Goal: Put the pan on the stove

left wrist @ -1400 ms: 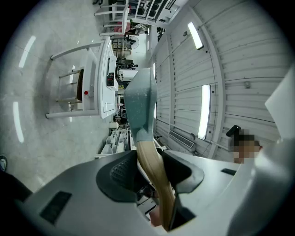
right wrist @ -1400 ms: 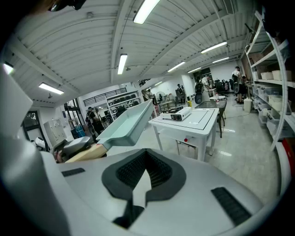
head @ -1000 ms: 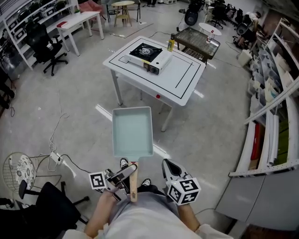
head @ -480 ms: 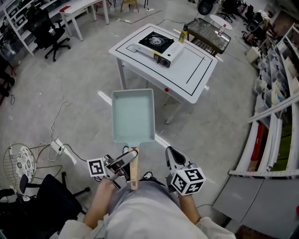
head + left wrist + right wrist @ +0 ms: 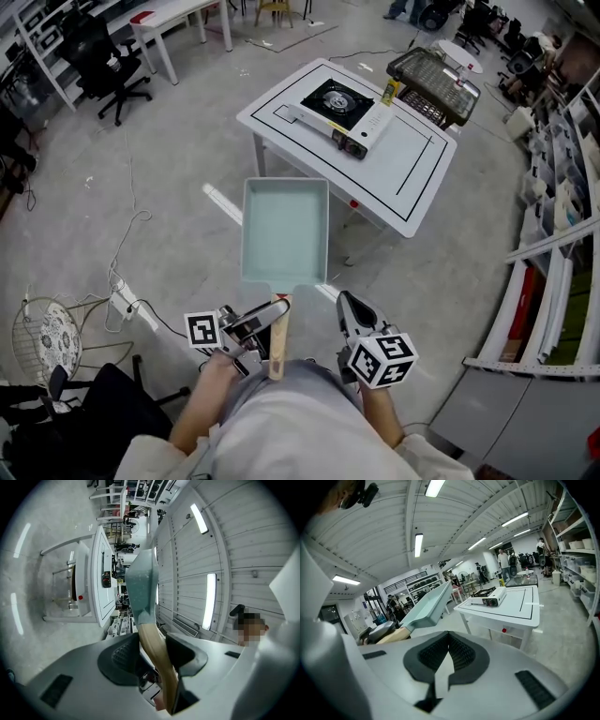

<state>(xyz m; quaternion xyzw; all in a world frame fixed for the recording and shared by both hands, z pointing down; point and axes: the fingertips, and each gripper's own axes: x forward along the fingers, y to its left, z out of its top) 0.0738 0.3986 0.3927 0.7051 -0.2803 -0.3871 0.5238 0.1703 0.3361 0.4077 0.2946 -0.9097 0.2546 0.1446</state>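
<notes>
Your pan is a rectangular one, pale mint green, with low straight walls and a flat, empty bottom. From its near short side comes a light wooden handle. You hold the pan in the air above the floor, in front of your body, with the open side up and roughly level. Its long side points away from you, toward the white bench. Your left hand-held gripper is clenched on the wooden handle: in the left gripper view the two dark pads press on the handle from both sides, and the green body of the pan stands out beyond the fingertips. The pan is well apart from the bench and does not touch it. On the bench, inside a black rectangle line, stands the white stove with a black burner on top. Your right hand-held gripper is just beside the handle, on its right side and apart from it. Its jaws are closed together with nothing between them.
</notes>
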